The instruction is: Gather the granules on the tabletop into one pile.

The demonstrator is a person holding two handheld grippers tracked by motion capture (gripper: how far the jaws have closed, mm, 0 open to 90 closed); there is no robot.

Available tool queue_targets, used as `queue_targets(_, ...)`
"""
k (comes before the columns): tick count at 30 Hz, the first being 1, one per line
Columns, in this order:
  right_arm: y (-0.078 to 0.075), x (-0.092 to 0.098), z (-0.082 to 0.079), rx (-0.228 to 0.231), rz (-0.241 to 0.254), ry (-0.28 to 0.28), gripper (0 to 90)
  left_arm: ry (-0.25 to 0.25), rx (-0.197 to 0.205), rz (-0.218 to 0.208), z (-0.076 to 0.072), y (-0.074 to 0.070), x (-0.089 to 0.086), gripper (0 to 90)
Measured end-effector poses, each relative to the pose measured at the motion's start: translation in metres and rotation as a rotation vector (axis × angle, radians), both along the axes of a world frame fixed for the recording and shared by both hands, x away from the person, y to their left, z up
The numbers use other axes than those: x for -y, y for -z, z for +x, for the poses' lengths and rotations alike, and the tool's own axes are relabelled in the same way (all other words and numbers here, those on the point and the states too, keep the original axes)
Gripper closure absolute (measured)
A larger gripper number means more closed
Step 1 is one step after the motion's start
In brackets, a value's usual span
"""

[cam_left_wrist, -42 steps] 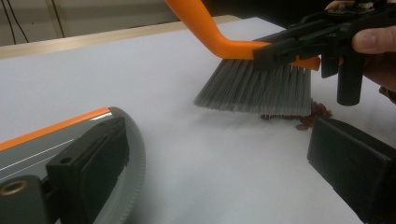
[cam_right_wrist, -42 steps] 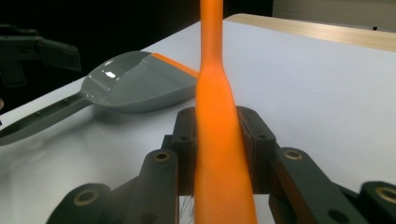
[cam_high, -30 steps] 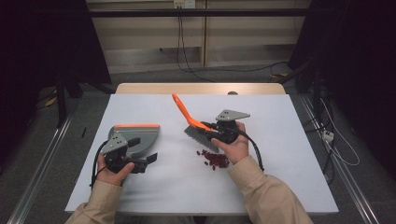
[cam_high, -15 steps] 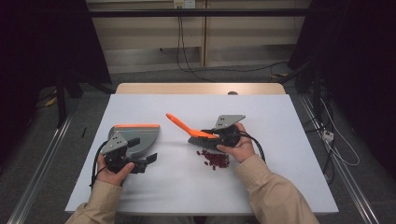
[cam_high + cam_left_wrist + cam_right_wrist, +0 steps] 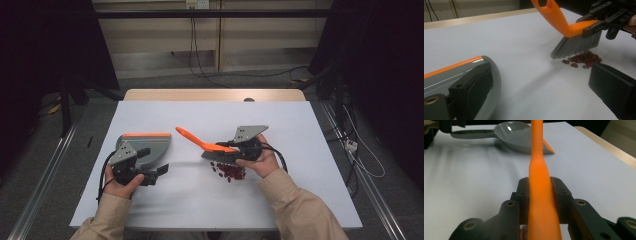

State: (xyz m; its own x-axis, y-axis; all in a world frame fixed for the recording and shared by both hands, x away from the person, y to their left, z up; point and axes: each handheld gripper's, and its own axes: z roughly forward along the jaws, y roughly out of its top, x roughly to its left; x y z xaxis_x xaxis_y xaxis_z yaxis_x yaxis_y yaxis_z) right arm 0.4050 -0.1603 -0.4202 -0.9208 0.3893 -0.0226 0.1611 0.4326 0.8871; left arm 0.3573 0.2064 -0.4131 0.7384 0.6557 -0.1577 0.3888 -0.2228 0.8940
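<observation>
- Two risks at the left: the left gripper [image 5: 159, 171] has its jaws spread around the dustpan [image 5: 150, 148] handle, not visibly pinching, so the pan could slide when beans arrive.
- Mid-table, the gap to the pan is wide; beans [image 5: 231, 171] may scatter.
- Right gripper [image 5: 235, 151] pinches the brush [image 5: 207, 145]; its bristles sit beside the beans, and a hard flick would fling them.

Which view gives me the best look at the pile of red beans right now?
The left gripper view: the red beans lie close and sharp on the table, just under the brush bristles. The high view shows them as a small dark-red patch below the brush. In the right gripper view the orange handle blocks them.
</observation>
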Motion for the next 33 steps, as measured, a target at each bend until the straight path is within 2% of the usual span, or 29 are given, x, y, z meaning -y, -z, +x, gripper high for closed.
queue_targets(4,0.004,-0.013,0.002,-0.015,-0.059,-0.032,71.3,-0.001,0.001,-0.002,-0.001,0.0,-0.001,5.4)
queue_targets(8,0.002,-0.01,-0.004,-0.009,-0.097,-0.041,71.3,-0.006,0.002,-0.004,-0.001,-0.001,-0.003,5.4)
queue_targets(11,-0.001,0.0,-0.006,-0.027,-0.08,-0.026,71.3,-0.011,0.001,-0.003,-0.001,-0.003,-0.004,5.4)
queue_targets(13,-0.004,0.005,-0.007,-0.021,-0.055,-0.01,71.3,-0.013,-0.001,-0.002,-0.001,-0.004,-0.005,5.4)
queue_targets(16,-0.009,0.015,-0.006,-0.024,0.011,0.025,71.3,-0.012,-0.003,0.005,-0.001,-0.007,-0.005,5.4)
queue_targets(18,-0.01,0.022,-0.004,-0.017,0.027,0.05,71.3,-0.016,-0.004,0.005,-0.002,-0.01,-0.008,5.5)
queue_targets(23,-0.005,0.039,0.0,-0.015,0.024,0.13,71.3,-0.043,-0.018,0.024,-0.001,-0.014,-0.017,5.7)
queue_targets(26,-0.002,0.048,0.003,-0.01,0.02,0.175,71.2,-0.063,-0.047,0.045,0.0,-0.011,-0.023,5.9)
queue_targets(33,0.007,0.063,0.01,-0.025,0.017,0.258,71.2,-0.118,-0.072,0.069,0.002,-0.004,-0.035,6.1)
